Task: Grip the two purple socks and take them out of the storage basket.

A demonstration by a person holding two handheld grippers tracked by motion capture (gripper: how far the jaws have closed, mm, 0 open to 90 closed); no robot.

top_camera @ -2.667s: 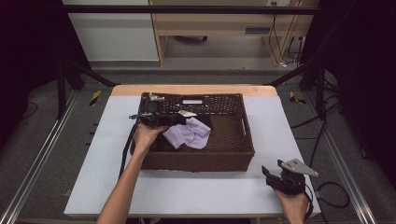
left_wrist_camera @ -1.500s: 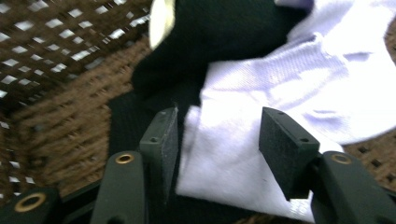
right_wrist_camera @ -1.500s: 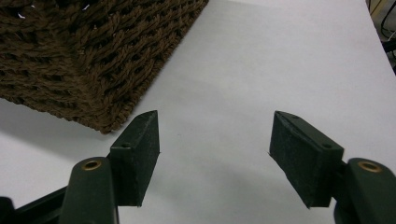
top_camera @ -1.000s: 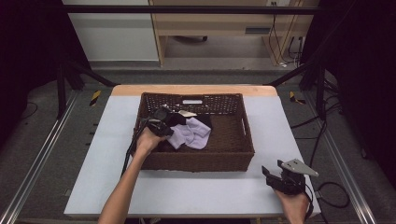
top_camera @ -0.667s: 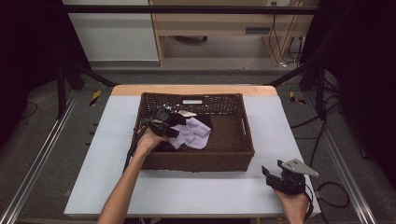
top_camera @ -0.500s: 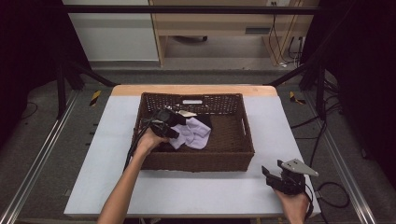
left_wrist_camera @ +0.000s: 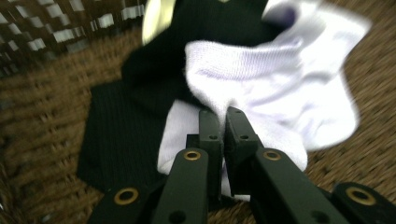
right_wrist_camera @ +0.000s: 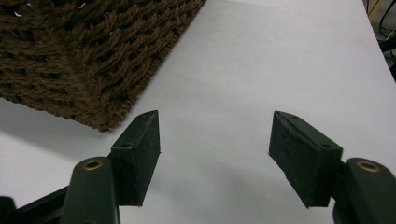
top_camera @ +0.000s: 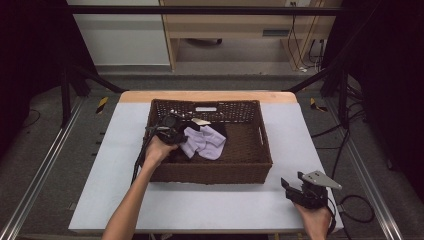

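White desk (top_camera: 210, 205), brown wicker basket (top_camera: 260, 150) toward its far edge.
Left gripper (left_wrist_camera: 219, 121) has its fingers clenched on the white sock (left_wrist_camera: 280, 88) in the basket's left half, over a black cloth (left_wrist_camera: 116, 135); lift straight up, slowly, so only the sock comes. Right gripper (right_wrist_camera: 212, 140) rests released near the desk's near right corner.

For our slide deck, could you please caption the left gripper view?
Left gripper shut on a white sock lying over black cloth in a basket.
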